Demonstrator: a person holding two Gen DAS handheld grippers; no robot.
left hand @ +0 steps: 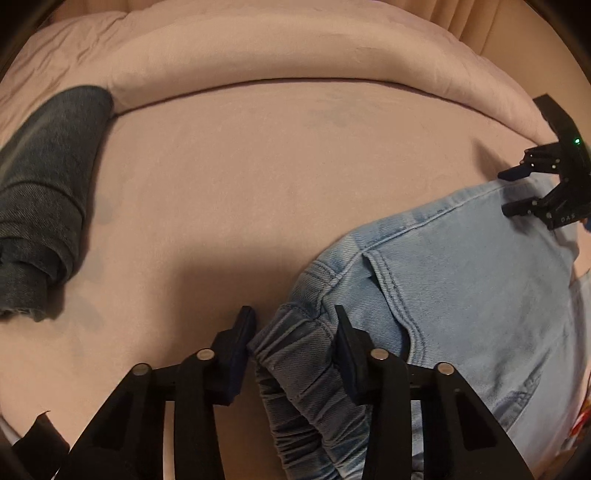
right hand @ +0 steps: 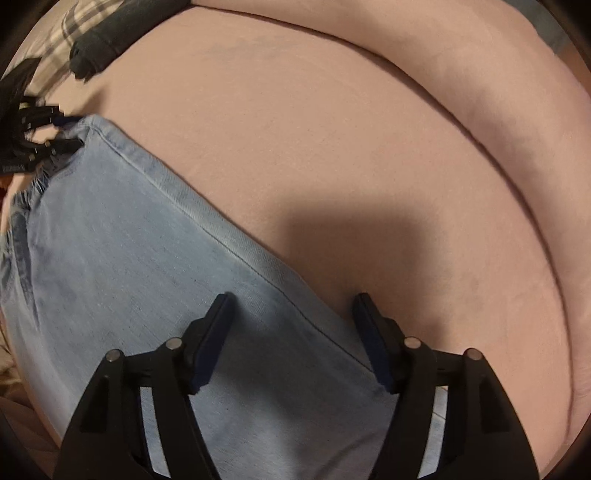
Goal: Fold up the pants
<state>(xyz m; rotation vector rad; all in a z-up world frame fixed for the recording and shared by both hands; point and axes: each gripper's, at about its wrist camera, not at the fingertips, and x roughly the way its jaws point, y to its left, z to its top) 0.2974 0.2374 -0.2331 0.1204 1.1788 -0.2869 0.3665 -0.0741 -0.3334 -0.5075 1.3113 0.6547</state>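
Light blue jeans [left hand: 461, 280] lie flat on a pink bed [left hand: 258, 177]. My left gripper [left hand: 293, 325] is open, its jaws standing either side of the gathered elastic waistband [left hand: 303, 354]. My right gripper [right hand: 293, 306] is open over the jeans' leg [right hand: 129, 266], straddling its side seam. The right gripper also shows in the left wrist view [left hand: 511, 192], at the jeans' far edge. The left gripper shows in the right wrist view [right hand: 62, 131], at the waistband corner.
A folded dark denim garment [left hand: 44, 199] lies at the left of the bed; it also shows in the right wrist view [right hand: 110, 33]. A pink duvet roll [left hand: 295, 48] runs along the back. Curtains [left hand: 498, 26] hang behind.
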